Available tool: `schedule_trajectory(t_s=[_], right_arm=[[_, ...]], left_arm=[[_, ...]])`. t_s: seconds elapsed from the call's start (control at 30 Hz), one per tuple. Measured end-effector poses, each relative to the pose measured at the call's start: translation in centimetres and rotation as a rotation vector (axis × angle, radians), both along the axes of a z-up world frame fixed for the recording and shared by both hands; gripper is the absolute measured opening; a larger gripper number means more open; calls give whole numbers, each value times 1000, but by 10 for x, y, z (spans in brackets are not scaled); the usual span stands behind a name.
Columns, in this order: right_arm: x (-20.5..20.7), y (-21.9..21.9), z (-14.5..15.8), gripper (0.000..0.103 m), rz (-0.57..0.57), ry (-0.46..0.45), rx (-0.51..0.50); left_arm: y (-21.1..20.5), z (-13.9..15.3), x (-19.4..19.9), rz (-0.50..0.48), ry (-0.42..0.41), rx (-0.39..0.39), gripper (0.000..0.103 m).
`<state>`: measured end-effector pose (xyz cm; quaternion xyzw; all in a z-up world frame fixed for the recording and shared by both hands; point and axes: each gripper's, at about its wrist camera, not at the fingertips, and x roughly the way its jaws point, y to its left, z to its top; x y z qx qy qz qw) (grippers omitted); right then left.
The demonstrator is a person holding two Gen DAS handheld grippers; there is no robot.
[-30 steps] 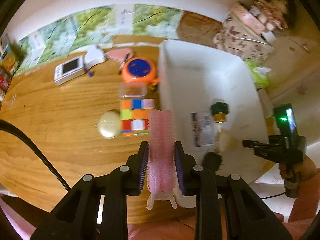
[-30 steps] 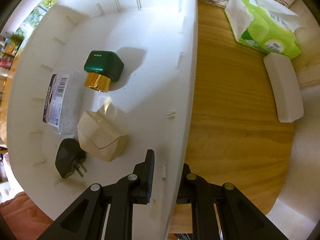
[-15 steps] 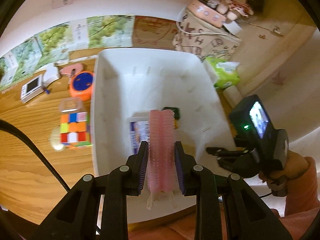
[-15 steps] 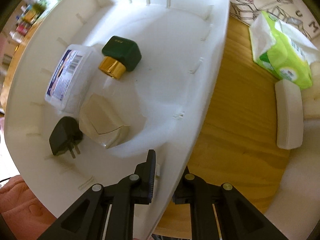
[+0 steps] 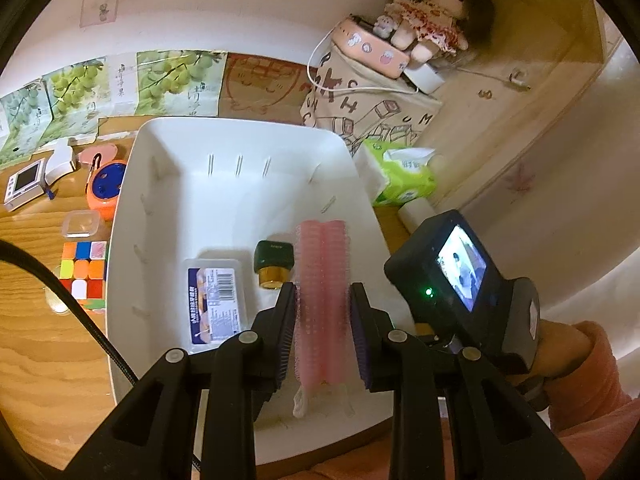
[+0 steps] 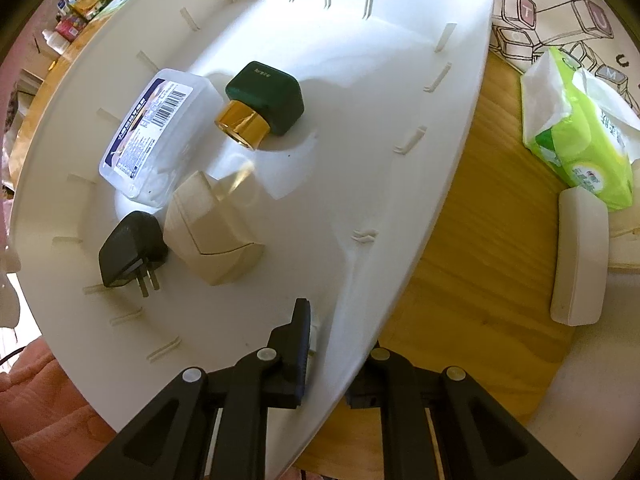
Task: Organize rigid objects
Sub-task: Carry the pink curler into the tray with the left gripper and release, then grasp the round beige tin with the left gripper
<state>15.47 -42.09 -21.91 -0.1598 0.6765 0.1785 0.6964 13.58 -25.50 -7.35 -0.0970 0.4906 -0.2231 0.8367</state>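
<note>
1. Already in the white bin [image 5: 132,216]: a clear plastic box with a barcode label [image 6: 160,132], a green bottle with a gold collar [image 6: 260,100], a cream-coloured case [image 6: 212,232] and a black plug adapter [image 6: 128,248], all lying close together at the near-left part of the floor; the far and right parts of the floor are bare
2. In hand now: the left gripper [image 5: 322,340] is clenched on a pair of pink hair rollers [image 5: 322,280], which hang above the bin's near end, just beside the green bottle, not yet let go
3. The right gripper [image 6: 340,356] is clamped on the bin's near-right wall, one finger inside and one outside, so I judge it is steadying the bin while the other hand loads it
4. Left on the wooden table [image 5: 40,360], beside the bin's left wall: a colour cube [image 5: 84,276], a small clear lidded tub [image 5: 80,224], an orange round gadget with a blue top [image 5: 106,188], a pink item [image 5: 98,154], a white folded piece [image 5: 60,160] and a small white screen device [image 5: 24,182]
5. A pale oval thing at the cube's left edge is mostly hidden by the cable, so I cannot tell what it is
6. Judgement: roughly the middle of the job, four things stowed, a fifth about to drop, several yet to fetch
</note>
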Motion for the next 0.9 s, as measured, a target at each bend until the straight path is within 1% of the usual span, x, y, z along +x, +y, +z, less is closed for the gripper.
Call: schedule_trajectory(t_s=[0.1,0.17,0.2,0.27,0.3,0.37,0.43,0.57,0.73,0.9], right_arm=[[0,1,1,14,-1,-1,0],[0,2,3,14,-1,-2,-3],[1,1,4,14,-3,-2,-3],[1,1,3,14,-7,-3,-6],[1,1,3,14,-10,-4,-7],[2,0,4,13,-18,-4,-9],[3,-1,4,13,-28,-5,-12],[4,-2,5,12,-60,-6,-17],[6,-5,3,11,-101,-3,-26],[10,-11,3,10,-170,4,-29]], left_arm=[[0,0,-2,5,-13,-2,31],[1,0,-3,13,-20,-4,43],[3,0,-4,14,-22,-5,47],[5,2,-5,21,-29,-4,59],[7,2,-6,25,-33,-4,61],[11,3,-7,35,-39,-1,69],[17,3,-8,46,-40,4,73],[30,3,-10,62,-35,32,76],[50,0,-10,56,-13,66,77],[72,-1,-10,53,3,86,77]])
